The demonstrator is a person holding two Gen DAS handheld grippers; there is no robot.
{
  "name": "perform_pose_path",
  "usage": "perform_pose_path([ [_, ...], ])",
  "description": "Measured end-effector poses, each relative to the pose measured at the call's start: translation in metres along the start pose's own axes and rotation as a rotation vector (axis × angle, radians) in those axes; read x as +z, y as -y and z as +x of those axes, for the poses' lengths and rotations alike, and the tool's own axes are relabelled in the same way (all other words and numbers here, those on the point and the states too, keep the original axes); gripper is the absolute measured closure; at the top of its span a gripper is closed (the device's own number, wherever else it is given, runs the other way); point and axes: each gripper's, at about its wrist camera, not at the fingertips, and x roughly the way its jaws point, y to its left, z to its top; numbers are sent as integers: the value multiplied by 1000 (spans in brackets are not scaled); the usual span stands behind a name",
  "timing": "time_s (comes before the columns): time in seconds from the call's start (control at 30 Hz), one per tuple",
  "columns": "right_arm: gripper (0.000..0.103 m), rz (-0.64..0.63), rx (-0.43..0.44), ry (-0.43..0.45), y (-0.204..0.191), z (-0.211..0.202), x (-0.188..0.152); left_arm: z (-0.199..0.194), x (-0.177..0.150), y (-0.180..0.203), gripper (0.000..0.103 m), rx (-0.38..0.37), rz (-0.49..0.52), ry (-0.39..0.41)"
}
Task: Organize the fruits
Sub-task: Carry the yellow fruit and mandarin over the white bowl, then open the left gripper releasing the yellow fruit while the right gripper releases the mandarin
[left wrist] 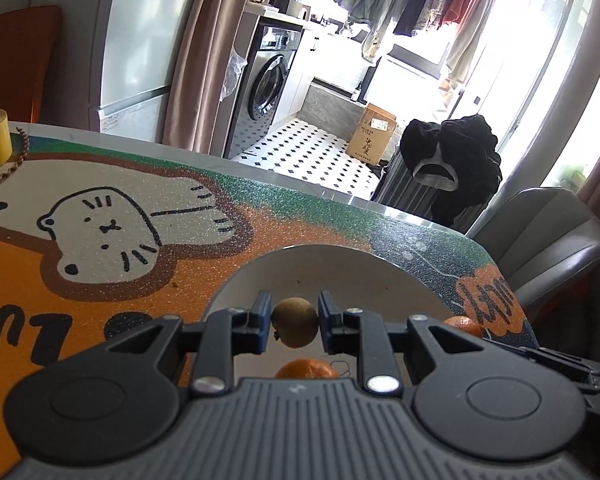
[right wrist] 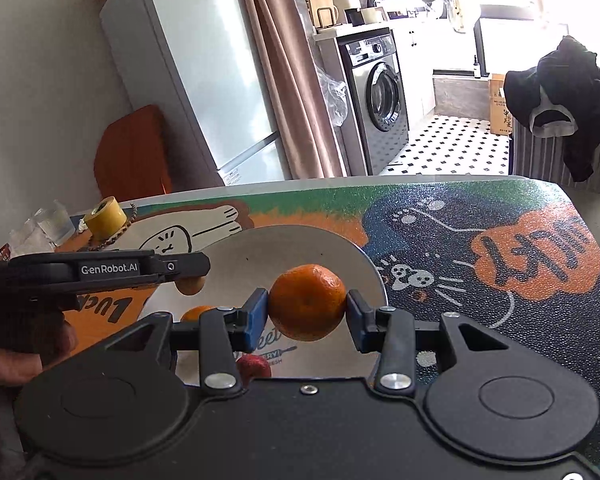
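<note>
Left gripper (left wrist: 295,328) fingers clamped on a small brownish fruit (left wrist: 295,327), low centre over the white plate (left wrist: 340,268). Right gripper (right wrist: 307,314) fingers pinching a mandarin (right wrist: 307,302) mid-frame above the same plate, near its right rim. Open printed table (right wrist: 480,216) right; yellow tape roll (right wrist: 104,212) far left.

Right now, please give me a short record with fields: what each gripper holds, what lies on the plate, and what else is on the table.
left gripper: shut on small brownish-green fruit
right gripper: shut on orange mandarin
white plate: one mandarin, one red fruit
table mat: cartoon print
yellow tape roll: far left
</note>
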Motion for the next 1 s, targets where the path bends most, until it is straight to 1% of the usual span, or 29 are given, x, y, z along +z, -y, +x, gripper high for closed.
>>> perform_pose_path([
  [0.03,63,3,-1,-7,0,4,0,2,0,-1,80,6,-3,2],
  [0.07,63,2,1,-12,0,8,-1,4,0,-2,78,10,-1,6],
  [0.13,63,-1,-1,-22,-1,15,-1,7,0,-4,76,11,1,1],
  [0.2,63,-1,-1,-31,-1,20,-2,8,0,-6,71,5,1,5],
  [0.23,63,-1,-2,-34,-1,23,-1,7,1,-7,70,5,-5,8],
  [0.33,63,-3,-6,-33,-3,28,1,-1,3,-9,61,-11,-20,24],
  [0.4,63,0,-5,-33,-4,31,3,-9,4,-8,50,-13,-11,43],
  [0.43,63,2,-4,-33,-5,32,4,-13,4,-7,47,-10,-4,52],
  [0.5,63,2,1,-32,-6,34,5,-22,3,-6,38,-6,11,72],
  [0.53,63,4,4,-33,-6,35,6,-27,2,-7,35,-4,7,82],
  [0.6,59,6,10,-36,-7,36,6,-35,0,-8,27,-2,-1,95],
  [0.7,55,-2,0,-24,-9,33,8,-45,-4,-9,21,15,6,96],
  [0.87,41,39,6,12,-7,18,8,-65,-11,-11,18,44,-1,125],
  [1.0,33,63,6,34,-5,6,4,-79,-18,-12,16,52,-9,146],
])
